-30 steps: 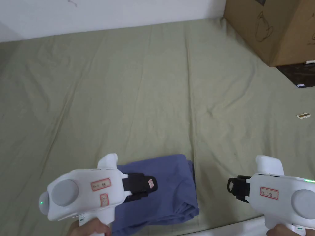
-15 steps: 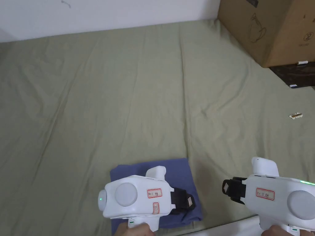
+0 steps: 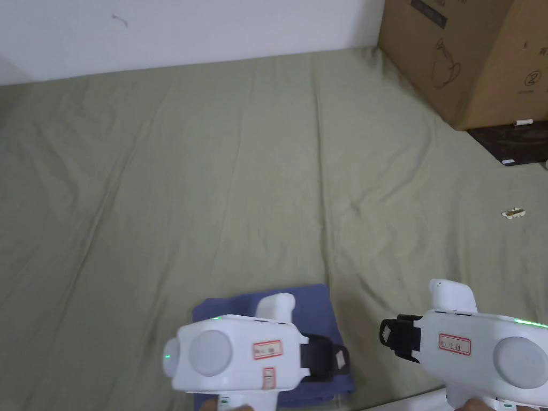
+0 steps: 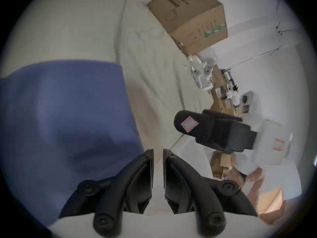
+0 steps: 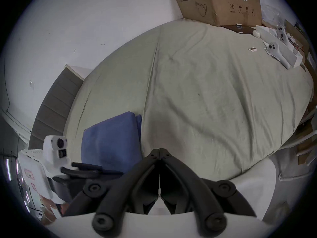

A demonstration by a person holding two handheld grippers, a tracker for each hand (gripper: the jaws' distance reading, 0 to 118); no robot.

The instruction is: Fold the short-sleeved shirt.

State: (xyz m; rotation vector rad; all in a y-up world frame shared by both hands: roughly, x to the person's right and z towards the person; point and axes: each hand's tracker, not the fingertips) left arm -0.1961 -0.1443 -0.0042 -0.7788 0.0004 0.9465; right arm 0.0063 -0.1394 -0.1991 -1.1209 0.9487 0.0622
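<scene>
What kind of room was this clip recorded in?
Probably a bedroom doubling as storage: the blue folded shirt lies on a bed covered by an olive sheet against a white wall, with a large cardboard box at the corner.

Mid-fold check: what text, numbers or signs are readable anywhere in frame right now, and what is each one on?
"2", in a circle: on the side of the cardboard box.
Other print on the box, around a kettle outline: too small to read.
Red-framed stickers on the left gripper and the right gripper: blurred, unreadable.
</scene>
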